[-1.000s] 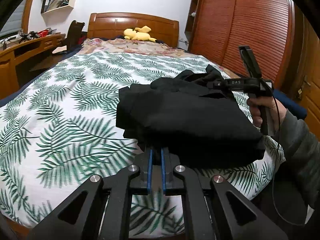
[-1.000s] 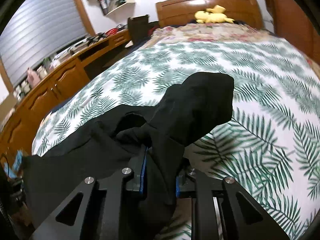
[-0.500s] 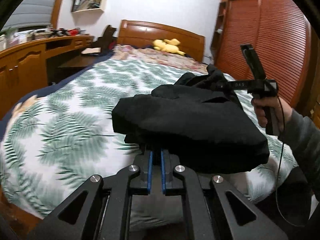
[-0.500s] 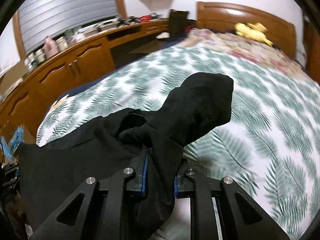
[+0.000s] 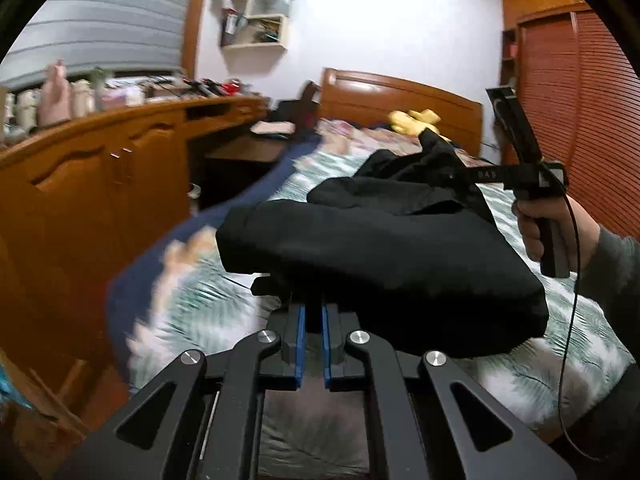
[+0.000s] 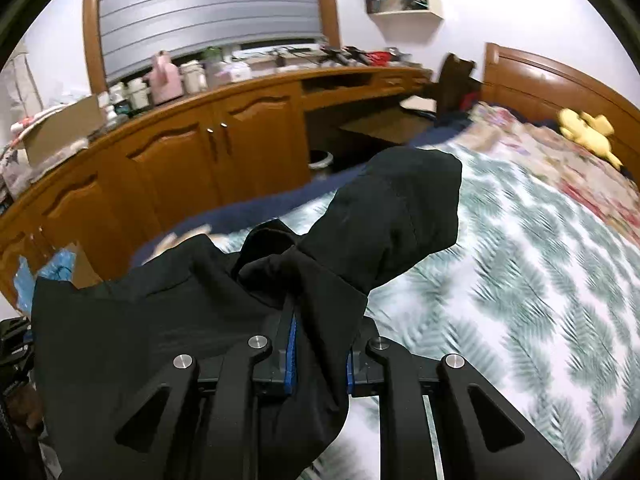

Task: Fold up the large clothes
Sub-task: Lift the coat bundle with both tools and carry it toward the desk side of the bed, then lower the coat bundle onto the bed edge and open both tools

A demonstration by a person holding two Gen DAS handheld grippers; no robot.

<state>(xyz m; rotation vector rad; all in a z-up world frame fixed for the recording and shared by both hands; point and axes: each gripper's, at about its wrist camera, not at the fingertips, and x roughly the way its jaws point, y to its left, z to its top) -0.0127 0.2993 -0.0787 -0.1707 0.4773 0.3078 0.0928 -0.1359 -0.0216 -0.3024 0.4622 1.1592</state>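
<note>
A folded black garment (image 5: 380, 256) hangs in the air between both grippers, above the near left corner of the bed. My left gripper (image 5: 314, 320) is shut on its near edge; the fabric hides the fingertips. My right gripper (image 6: 320, 344) is shut on a bunched fold of the same garment (image 6: 380, 216), which drapes over and between its blue pads. The right gripper also shows in the left wrist view (image 5: 516, 172), held in a hand at the far right end of the garment.
The bed with a green leaf-print cover (image 6: 540, 264) lies below and to the right. A wooden cabinet and desk run (image 6: 200, 152) stands along the left wall. A yellow plush toy (image 6: 588, 128) lies by the headboard. A wooden wardrobe (image 5: 580, 100) stands at the right.
Both grippers have swung left with the garment still held, from over the middle of the bed toward its left edge and the cabinets. The grips have not changed.
</note>
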